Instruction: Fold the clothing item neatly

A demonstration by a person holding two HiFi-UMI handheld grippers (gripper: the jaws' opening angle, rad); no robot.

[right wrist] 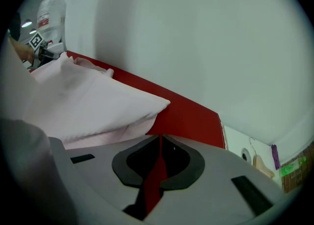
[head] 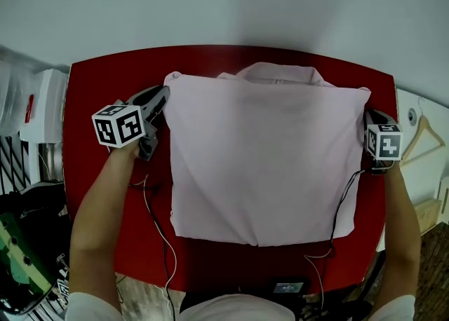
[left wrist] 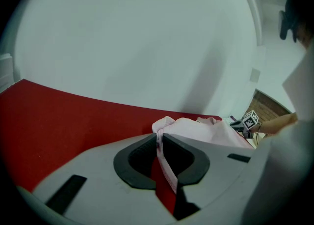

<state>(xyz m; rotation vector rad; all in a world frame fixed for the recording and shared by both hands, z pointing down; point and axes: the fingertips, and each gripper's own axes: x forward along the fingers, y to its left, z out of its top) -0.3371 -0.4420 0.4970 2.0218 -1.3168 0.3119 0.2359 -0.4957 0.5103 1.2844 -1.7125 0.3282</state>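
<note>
A: Left side?
B: Left hand-held gripper (left wrist: 160, 135) clenched on the pale pink fabric shirt (head: 263, 158), at its far left corner. Thin strip of hem pinched between the pads, bunched cloth just beyond the tips.
A: Shirt placement?
B: Spread flat on the red rounded tabletop (head: 98, 81), covering most of the middle. Collar-like bump at the far edge, lower hem toward the person.
A: Near edge?
B: Small black box (head: 287, 287) at the table's front rim.
A: Right side?
B: Right hand-held gripper (right wrist: 160, 135) clenched too, nothing between the pads, only red table visible through the slit. Sits just beside the shirt's far right corner, cloth not caught. Wooden clothes hanger (head: 421, 134) further right, off the table.
</note>
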